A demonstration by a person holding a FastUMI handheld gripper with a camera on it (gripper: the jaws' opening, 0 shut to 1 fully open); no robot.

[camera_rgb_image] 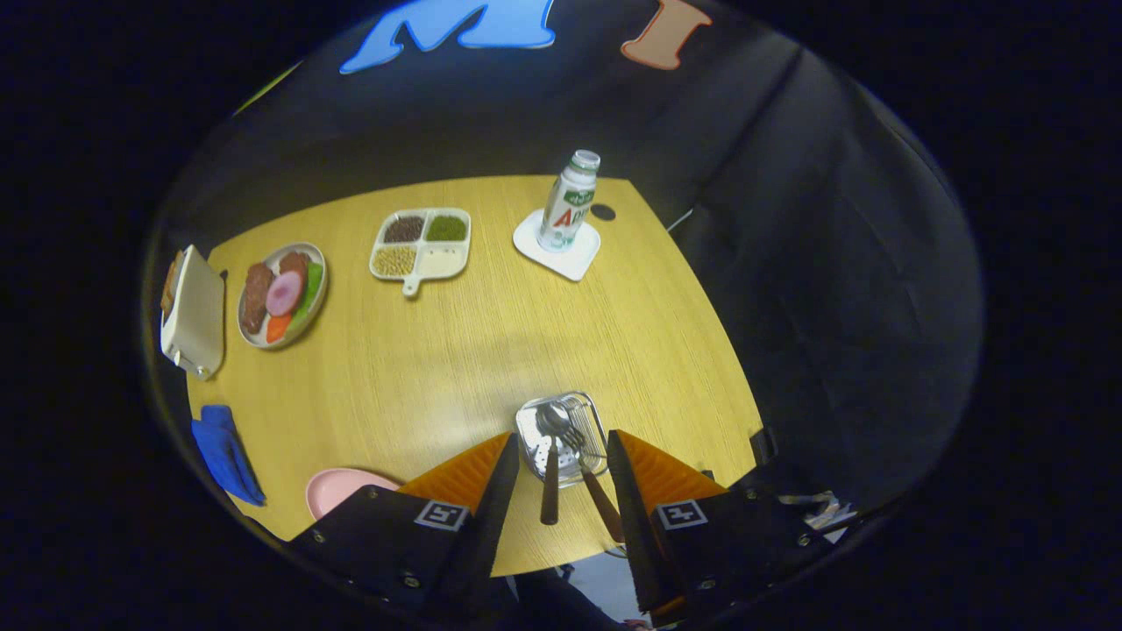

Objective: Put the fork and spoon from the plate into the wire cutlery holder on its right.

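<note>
Wood-handled fork point(589, 473) and spoon point(551, 464) in wire cutlery holder point(596, 419), between spread, empty gripper point(561, 451) fingers.

Staged dining booth, prob a lab, black cloth wall point(841, 263), wood table point(491, 333) w/ food plate point(282, 295)

- The handheld gripper point(559, 456) is hovering above the near edge of the scene, tilted downward and looking toward the far side.
- Its two fingers point(504, 478) are standing apart, jaws spread wide, pressing on nothing.
- Each finger is tapering from a broad base near the camera to a narrower tip farther out.
</note>
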